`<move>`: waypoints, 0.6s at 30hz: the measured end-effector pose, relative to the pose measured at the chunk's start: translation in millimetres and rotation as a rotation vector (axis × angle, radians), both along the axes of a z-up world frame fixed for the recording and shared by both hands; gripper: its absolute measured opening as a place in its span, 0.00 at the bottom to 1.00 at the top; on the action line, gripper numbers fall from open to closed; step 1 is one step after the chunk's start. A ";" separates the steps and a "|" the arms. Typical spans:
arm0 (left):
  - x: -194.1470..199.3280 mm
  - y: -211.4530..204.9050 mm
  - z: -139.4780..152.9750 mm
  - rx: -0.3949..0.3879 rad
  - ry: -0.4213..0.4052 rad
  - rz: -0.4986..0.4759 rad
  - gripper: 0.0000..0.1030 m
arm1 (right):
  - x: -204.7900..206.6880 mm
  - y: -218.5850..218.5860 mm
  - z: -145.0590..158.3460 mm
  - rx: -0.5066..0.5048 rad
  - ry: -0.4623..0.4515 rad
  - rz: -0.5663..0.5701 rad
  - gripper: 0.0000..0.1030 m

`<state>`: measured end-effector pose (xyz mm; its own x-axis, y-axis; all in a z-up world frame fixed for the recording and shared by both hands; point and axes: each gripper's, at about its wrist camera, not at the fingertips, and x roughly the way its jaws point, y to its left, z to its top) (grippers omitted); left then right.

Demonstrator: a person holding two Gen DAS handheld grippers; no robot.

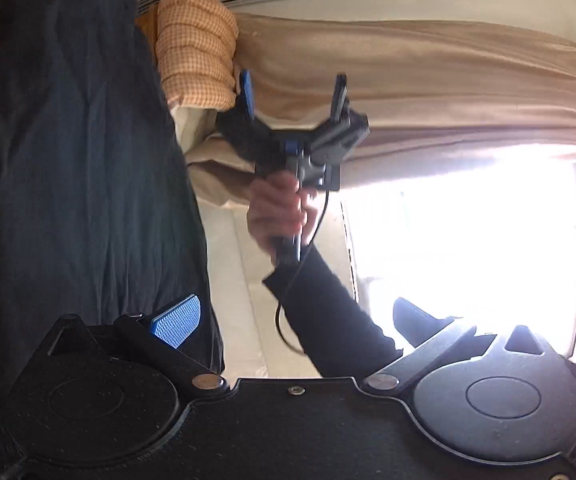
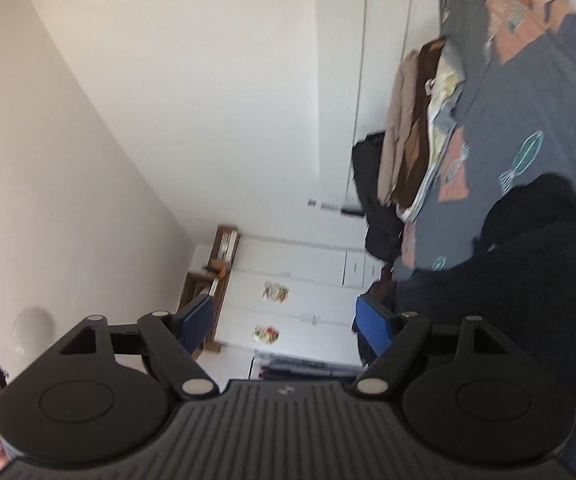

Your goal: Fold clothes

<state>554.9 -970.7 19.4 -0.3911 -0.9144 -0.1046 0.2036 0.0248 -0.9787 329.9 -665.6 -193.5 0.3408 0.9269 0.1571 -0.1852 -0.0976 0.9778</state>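
The views are rolled sideways. A large dark garment point(image 1: 68, 160) fills the left of the left wrist view. My left gripper point(image 1: 296, 324) is open, its blue pad point(image 1: 176, 326) right beside the cloth, with nothing between the jaws. A hand in a dark sleeve holds my right gripper point(image 1: 294, 96) up in the air, open and empty. In the right wrist view my right gripper point(image 2: 286, 324) frames only the far wall. A dark garment point(image 2: 536, 280) lies bunched on the bed next to its right finger point(image 2: 376, 328).
The bed has a grey patterned sheet point(image 2: 528, 100) with a pile of beige, brown and pale clothes point(image 2: 408, 132) at its far end. A checked folded quilt point(image 1: 196, 48), a beige curtain point(image 1: 408, 72), a bright window point(image 1: 468, 240) and white cupboards point(image 2: 288, 280) surround it.
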 end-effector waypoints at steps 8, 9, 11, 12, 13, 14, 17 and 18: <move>22.5 -32.8 -32.5 0.004 0.046 0.047 0.99 | 13.2 64.4 -50.3 -0.100 0.128 0.144 0.74; 21.3 -29.3 -30.8 0.001 0.028 0.046 0.99 | 15.7 63.3 -53.1 -0.100 0.128 0.138 0.72; 13.9 -20.7 -23.5 0.012 -0.035 0.028 0.99 | 21.2 60.8 -53.7 -0.137 0.118 0.131 0.71; 5.3 -17.8 -19.7 0.029 -0.077 0.016 0.99 | 24.6 58.3 -51.6 -0.180 0.104 0.126 0.69; -2.2 -15.4 -16.5 0.048 -0.119 0.004 0.99 | 27.8 56.4 -50.2 -0.212 0.094 0.126 0.68; -7.8 -11.5 -13.7 0.071 -0.162 -0.009 0.99 | 30.0 55.7 -49.5 -0.229 0.089 0.135 0.68; -32.8 8.6 -6.3 0.149 -0.320 -0.052 0.99 | 33.2 57.4 -45.6 -0.302 0.064 0.152 0.64; -41.9 12.5 -4.1 0.177 -0.366 -0.065 0.99 | 33.4 59.3 -44.4 -0.328 0.055 0.160 0.62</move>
